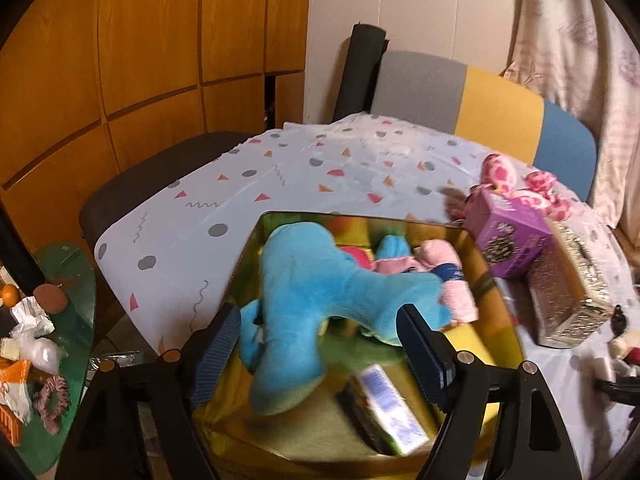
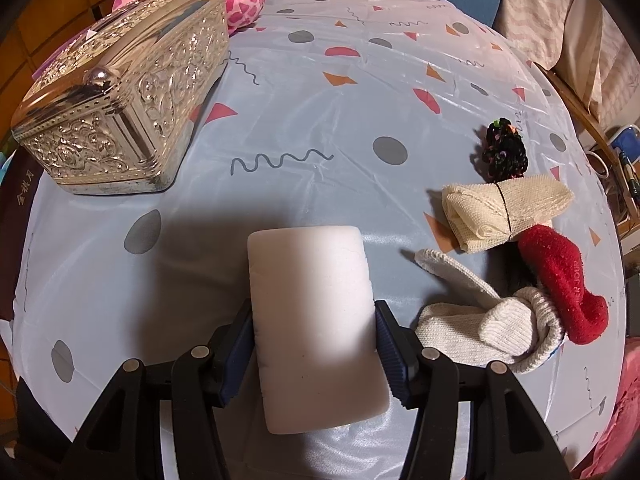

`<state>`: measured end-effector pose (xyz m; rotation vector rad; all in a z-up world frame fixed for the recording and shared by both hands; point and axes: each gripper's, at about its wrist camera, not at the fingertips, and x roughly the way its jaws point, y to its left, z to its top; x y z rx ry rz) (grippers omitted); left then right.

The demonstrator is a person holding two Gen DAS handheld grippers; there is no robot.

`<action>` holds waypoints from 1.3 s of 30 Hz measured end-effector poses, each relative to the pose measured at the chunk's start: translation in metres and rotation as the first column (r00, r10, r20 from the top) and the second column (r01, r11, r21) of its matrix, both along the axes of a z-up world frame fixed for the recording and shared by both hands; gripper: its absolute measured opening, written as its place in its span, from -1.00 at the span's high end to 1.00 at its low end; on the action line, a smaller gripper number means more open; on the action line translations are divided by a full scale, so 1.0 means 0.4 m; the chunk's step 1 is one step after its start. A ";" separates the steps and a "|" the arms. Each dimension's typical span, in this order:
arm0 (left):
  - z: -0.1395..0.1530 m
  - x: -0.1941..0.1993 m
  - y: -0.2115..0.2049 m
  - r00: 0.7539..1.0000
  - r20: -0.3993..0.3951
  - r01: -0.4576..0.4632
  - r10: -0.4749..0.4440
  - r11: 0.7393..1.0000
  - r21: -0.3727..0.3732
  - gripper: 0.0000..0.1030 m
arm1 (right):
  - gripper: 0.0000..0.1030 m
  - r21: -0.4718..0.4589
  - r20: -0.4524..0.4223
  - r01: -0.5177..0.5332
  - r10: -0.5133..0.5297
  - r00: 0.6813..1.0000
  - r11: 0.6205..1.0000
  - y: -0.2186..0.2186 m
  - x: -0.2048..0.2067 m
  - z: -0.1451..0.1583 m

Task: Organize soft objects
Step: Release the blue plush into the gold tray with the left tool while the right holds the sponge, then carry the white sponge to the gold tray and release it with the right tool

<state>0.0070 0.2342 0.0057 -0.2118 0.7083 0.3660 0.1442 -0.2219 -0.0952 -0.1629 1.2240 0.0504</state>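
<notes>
The left claw stands wide open above a gold box on the table; a blue plush toy lies in the box between the spread fingers, and whether either pad touches it cannot be told; a pink soft item sits at the toy's 2 o'clock inside the same box, and a small printed carton lies at its 5 o'clock.

The right claw is closed partway on a white foam block, both pads pressing its long sides; the block runs toward 12 o'clock from the claw; white socks and a red sock lie at 3 o'clock; a cream rolled cloth lies at 2 o'clock; an ornate silver box stands at 10 o'clock.
</notes>
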 end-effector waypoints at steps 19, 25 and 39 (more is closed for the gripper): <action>0.027 -0.040 -0.102 0.996 0.047 0.079 -0.078 0.997 -0.022 -0.67 | -0.10 0.003 -0.036 0.026 -0.026 0.999 1.000 0.021 -0.036 0.012; 0.017 -0.046 -0.107 0.995 0.038 0.088 -0.087 0.996 -0.027 -0.67 | -0.09 0.045 -0.057 0.009 -0.007 0.998 0.999 0.043 -0.069 0.032; 0.023 -0.065 -0.064 0.997 0.065 0.053 -0.048 0.996 -0.069 -0.72 | -0.09 0.178 0.214 -0.471 0.434 0.875 0.864 0.417 -0.128 0.327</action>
